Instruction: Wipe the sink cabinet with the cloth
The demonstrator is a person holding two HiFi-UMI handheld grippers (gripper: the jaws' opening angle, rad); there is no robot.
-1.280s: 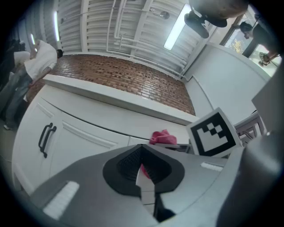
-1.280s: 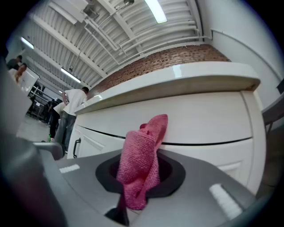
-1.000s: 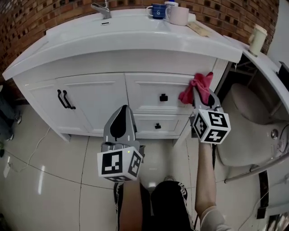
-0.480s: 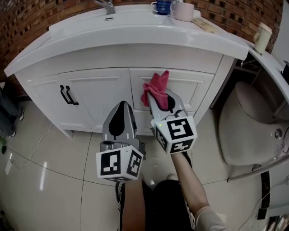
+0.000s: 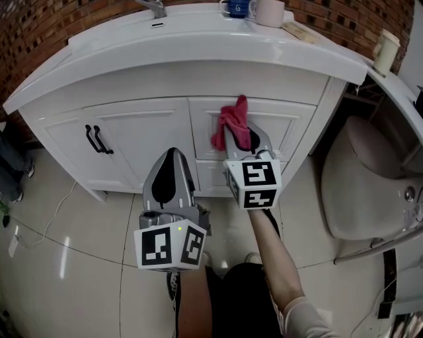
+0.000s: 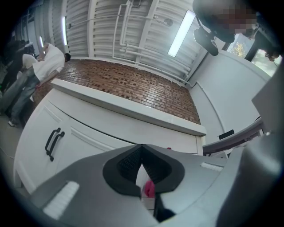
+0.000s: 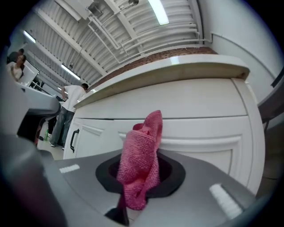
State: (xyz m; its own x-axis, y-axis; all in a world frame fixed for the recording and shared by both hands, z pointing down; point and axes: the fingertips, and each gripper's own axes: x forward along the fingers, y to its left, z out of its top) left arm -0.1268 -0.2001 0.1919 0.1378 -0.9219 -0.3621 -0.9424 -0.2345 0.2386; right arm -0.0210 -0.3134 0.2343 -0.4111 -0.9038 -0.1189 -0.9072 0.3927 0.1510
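Cloth, pink, sits clamped in the right gripper in the head view. It is bunched against the upper drawer front of the white cabinet, right of the black door handles. The left gripper hangs nearer and to the left, apart from the cabinet. Two mugs stand far back on the sink top. In the left gripper view the jaws press together at their tips with nothing caught between them, and the cabinet lies beyond. In the right gripper view the jaws pinch the cloth, whose upper fold rises in front of the drawer front.
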